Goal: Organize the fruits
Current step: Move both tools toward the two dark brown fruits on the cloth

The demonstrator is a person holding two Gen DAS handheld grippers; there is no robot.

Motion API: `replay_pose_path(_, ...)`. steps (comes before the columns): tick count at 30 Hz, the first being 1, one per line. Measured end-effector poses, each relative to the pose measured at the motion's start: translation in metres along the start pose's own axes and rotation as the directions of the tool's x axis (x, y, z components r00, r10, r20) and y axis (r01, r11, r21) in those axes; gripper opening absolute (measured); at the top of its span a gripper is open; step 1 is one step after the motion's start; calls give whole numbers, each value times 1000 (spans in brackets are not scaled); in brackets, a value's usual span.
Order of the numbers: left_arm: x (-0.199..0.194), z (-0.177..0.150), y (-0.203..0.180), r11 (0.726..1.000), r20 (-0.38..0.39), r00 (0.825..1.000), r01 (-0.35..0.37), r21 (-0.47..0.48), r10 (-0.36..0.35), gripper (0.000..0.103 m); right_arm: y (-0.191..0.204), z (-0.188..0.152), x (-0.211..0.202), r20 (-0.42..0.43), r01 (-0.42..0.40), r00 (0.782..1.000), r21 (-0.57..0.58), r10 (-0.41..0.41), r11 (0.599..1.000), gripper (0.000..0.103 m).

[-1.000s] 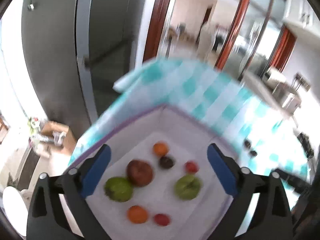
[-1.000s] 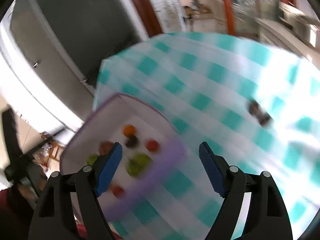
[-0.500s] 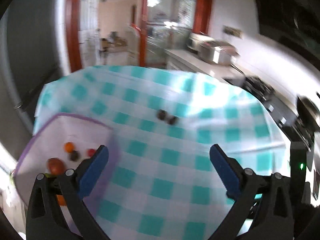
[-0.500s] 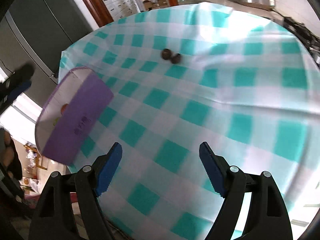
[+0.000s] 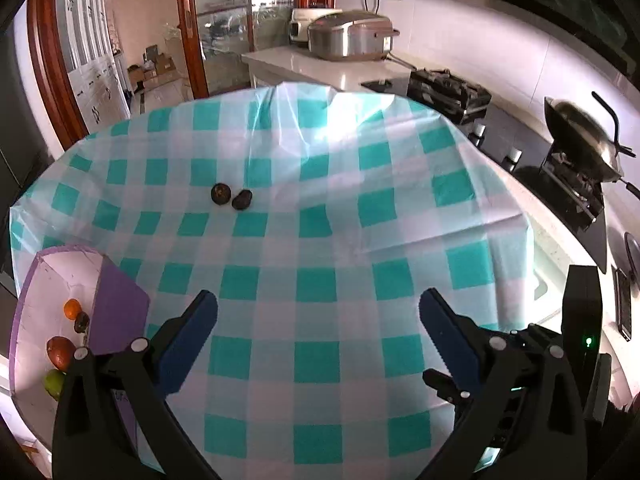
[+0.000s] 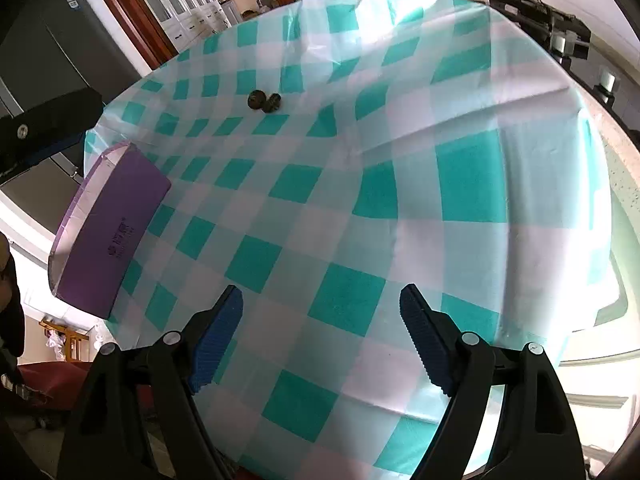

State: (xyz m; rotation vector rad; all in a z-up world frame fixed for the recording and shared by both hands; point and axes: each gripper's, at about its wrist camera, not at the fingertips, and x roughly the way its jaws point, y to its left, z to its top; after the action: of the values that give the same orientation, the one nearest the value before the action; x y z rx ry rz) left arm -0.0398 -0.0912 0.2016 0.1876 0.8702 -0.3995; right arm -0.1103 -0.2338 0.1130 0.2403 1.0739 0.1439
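Two small dark fruits [image 5: 231, 197] lie side by side on the teal-checked tablecloth, far ahead; they also show in the right wrist view [image 6: 264, 100]. A purple box [image 5: 116, 316] with a white inside sits at the table's left edge and holds an orange fruit [image 5: 72, 307], a dark fruit [image 5: 82, 321], a red-brown fruit [image 5: 59, 350] and a green fruit [image 5: 54, 382]. The right wrist view shows its purple wall [image 6: 112, 236]. My left gripper [image 5: 318, 344] is open and empty. My right gripper [image 6: 320, 336] is open and empty above the cloth.
A kitchen counter with a rice cooker [image 5: 352, 38], a stove and a wok [image 5: 584, 136] runs along the right. A grey fridge [image 6: 52, 60] and wooden door frames stand behind the table. The left gripper's body [image 6: 44, 128] shows at the left.
Both grippers have swung from over the box to face across the tablecloth. The box now sits at the far left of both views. The jaws stay open.
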Motion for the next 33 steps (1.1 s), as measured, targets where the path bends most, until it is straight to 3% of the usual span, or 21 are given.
replay_pose_path(11, 49, 19, 56, 995, -73, 997, -14, -94, 7, 101, 21, 36, 50, -78, 18, 997, -36, -21, 999, 83)
replay_pose_path(21, 116, 44, 142, 981, -170, 985, -53, -185, 21, 101, 67, 80, 130, -163, 39, 985, -76, -51, 996, 83)
replay_pose_path(23, 133, 44, 161, 971, -200, 980, -73, -226, 28, 101, 76, 86, 142, -149, 66, 986, -104, -81, 992, 83)
replay_pose_path(27, 166, 41, 197, 942, -255, 966, -128, -311, 47, 101, 93, 107, 161, -35, 153, 987, -156, -160, 976, 83)
replay_pose_path(33, 187, 61, 233, 917, -175, 974, -200, -345, 147, 101, 109, 158, 198, 95, 236, 970, -177, -222, 955, 82)
